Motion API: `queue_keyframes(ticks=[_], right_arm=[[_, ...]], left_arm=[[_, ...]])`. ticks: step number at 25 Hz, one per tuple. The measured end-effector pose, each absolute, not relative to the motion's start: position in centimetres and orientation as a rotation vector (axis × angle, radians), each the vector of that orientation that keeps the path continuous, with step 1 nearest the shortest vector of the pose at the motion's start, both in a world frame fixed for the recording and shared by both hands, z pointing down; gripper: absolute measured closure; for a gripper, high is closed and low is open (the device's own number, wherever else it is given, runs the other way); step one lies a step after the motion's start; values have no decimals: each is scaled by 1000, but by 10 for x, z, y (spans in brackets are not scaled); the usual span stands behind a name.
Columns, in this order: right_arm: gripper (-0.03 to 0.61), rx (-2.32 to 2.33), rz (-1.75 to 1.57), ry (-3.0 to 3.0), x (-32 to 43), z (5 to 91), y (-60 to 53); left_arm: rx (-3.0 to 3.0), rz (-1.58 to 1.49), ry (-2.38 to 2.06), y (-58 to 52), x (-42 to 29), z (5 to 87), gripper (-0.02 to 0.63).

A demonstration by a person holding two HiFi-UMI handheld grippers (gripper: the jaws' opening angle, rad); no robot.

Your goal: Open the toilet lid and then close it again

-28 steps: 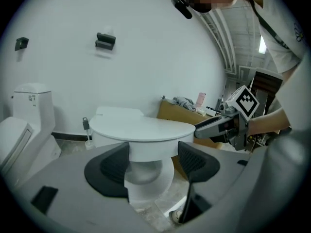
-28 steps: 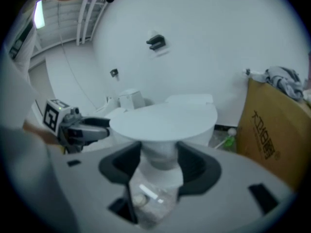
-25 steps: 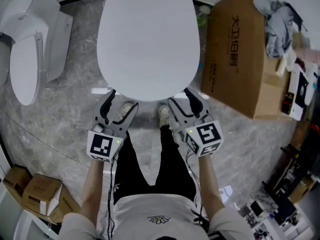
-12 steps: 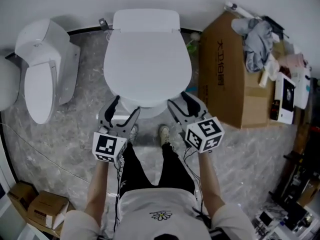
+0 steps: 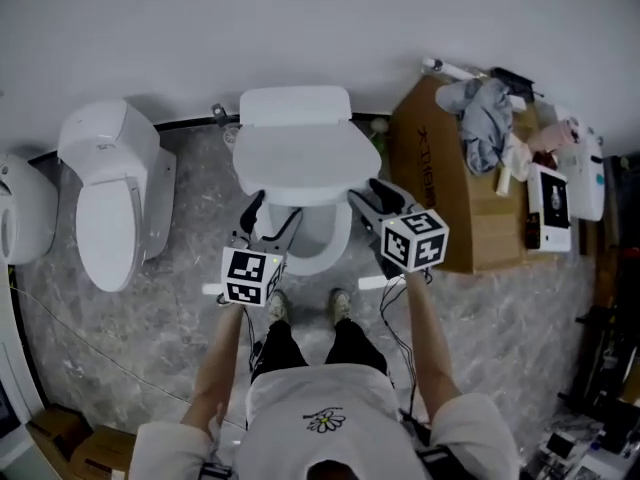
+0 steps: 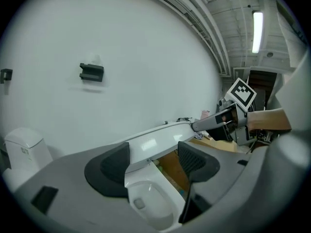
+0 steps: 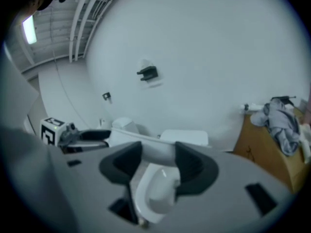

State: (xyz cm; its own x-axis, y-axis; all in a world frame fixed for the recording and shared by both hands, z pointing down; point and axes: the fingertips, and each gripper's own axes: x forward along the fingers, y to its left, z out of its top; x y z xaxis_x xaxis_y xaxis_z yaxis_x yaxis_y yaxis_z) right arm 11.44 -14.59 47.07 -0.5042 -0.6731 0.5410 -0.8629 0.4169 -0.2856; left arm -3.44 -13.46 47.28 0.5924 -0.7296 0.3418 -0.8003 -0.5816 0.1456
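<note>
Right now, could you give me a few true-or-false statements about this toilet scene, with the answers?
1. The toilet lid is partly raised, with the bowl showing beneath. True.
2. Only one gripper is at the lid. False: the left gripper and the right gripper are both at its front edge.
3. A cardboard box stands beside the toilet on the person's right. True.
4. This is the only toilet here. False: a second toilet stands to the left.
5. Both grippers' jaws are pressed together. False: each pair stands apart.
</note>
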Motion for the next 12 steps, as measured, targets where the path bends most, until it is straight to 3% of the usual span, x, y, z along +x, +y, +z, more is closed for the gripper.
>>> queue_keyframes(ticks=[3,12], right_arm=[[371,1359,820,-2337,112,462,-155],[368,1353,941,-2435,118,437,-195]], left_arm=[[2551,395,-1204,-144,-36,464,291],[2566,444,-1300,-184,-30,441,291]])
